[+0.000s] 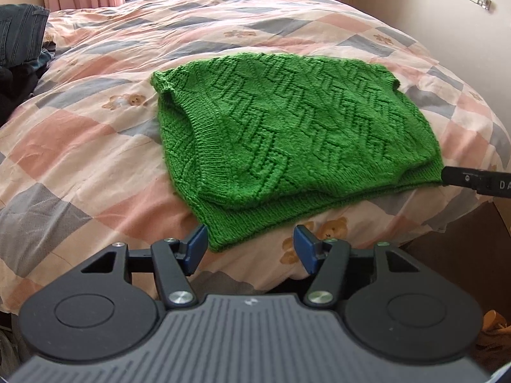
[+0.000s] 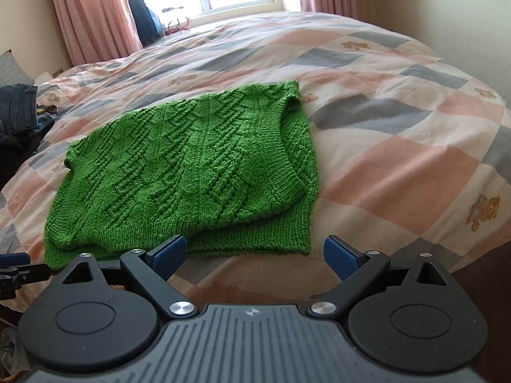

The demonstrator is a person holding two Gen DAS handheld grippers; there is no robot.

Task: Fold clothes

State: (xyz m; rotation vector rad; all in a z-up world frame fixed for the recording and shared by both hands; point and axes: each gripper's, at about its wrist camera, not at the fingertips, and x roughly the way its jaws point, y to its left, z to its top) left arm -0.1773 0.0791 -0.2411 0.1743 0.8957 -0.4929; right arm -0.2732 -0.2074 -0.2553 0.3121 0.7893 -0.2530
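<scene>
Lying doubled over on the patchwork-quilted bed (image 1: 95, 146), the chunky green cable-knit sweater (image 1: 287, 134) looks soft, floppy and stretchy; pinch its ribbed hem corners. Left tool (image 1: 250, 249) and right tool (image 2: 255, 257) gape, empty.

Home bedroom: quilted bed (image 1: 95, 146), pink curtains (image 2: 92, 16).

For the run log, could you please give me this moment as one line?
green knitted sweater folded on bed quilt | left gripper open, empty | right gripper open, empty | neither touches sweater
</scene>
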